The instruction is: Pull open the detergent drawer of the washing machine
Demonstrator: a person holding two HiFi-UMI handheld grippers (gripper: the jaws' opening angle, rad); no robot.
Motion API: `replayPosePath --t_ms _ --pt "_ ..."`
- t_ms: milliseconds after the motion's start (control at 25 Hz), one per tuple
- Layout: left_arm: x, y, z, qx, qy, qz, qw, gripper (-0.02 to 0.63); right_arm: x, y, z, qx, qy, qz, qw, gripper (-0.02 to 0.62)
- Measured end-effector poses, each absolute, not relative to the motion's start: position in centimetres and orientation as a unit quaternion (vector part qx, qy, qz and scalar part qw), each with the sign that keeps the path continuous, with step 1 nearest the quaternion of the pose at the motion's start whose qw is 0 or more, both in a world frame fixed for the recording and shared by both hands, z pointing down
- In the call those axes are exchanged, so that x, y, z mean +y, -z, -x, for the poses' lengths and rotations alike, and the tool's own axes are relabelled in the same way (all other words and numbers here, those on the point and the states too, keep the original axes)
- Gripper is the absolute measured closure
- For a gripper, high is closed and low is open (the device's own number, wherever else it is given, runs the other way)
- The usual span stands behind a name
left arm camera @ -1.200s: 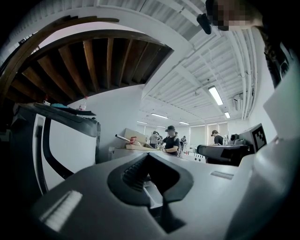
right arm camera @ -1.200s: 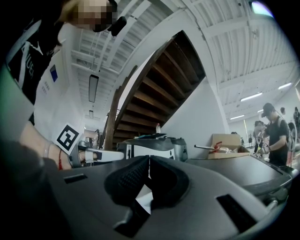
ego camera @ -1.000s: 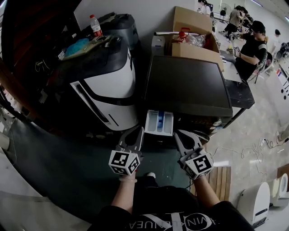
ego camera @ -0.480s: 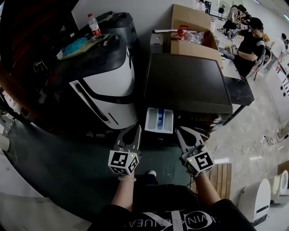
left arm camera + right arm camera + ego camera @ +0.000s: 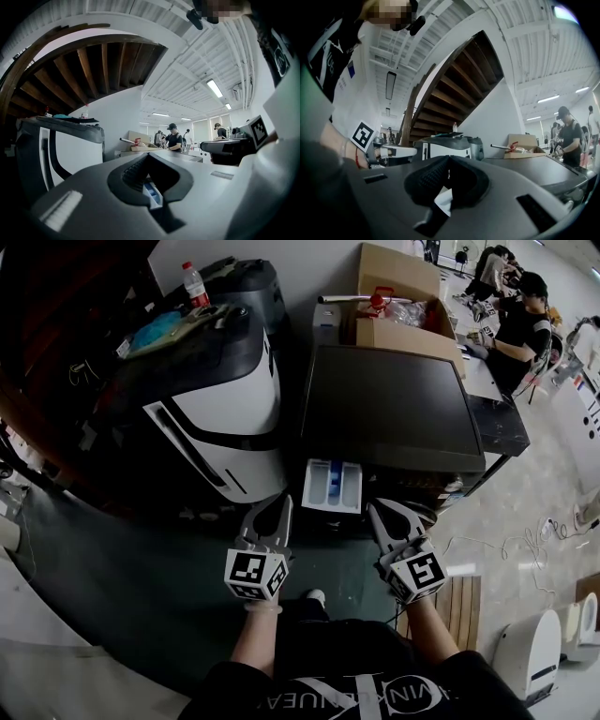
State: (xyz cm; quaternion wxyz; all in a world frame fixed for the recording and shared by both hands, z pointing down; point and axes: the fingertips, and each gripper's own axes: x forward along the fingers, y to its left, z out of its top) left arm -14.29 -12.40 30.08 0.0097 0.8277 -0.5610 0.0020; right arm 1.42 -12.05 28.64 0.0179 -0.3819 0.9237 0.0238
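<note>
In front of the washing machine (image 5: 394, 409), low over the dark floor (image 5: 150, 615): two hand-held grippers side by side, both pointing level at the machine's front.

Left gripper (image 5: 279, 503): jaws closed tip to tip, nothing clamped. In the left gripper view the tips meet, and a strip of white and blue shows through the hollow behind them. Marker cube (image 5: 255, 575) at its rear.

Right gripper (image 5: 377, 510): the right gripper view shows the jaws together at the tips, nothing clamped. A white patch shows through the hollow behind them; cannot tell what it is. Its marker cube (image 5: 418, 574) sits at the rear.

Detergent drawer (image 5: 332, 486): pulled out from the left end of the machine's front edge. White, with a blue compartment open to view from above. It lies just beyond the two grippers and between their tips. Neither gripper touches it. The left tips are just beside its left corner and the right tips are near its right corner.

Further out: a white-and-black appliance (image 5: 225, 409) stands beside the washing machine's left edge, with a water bottle (image 5: 196, 289) on its far side. A cardboard box (image 5: 398, 338) sits at the machine's back edge. A wooden slatted board (image 5: 461, 613) lies on the floor by the right gripper. A seated person (image 5: 520, 320) is at a table, well apart, toward the far right.
</note>
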Motion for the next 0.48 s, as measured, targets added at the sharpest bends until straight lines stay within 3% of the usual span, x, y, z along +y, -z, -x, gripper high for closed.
replayPosePath --t_ms 480 --pt "-13.28 -30.53 14.57 -0.558 -0.004 -0.83 0.017 0.597 -12.69 -29.44 -1.11 0.926 -0.021 0.377 0.007 0.583"
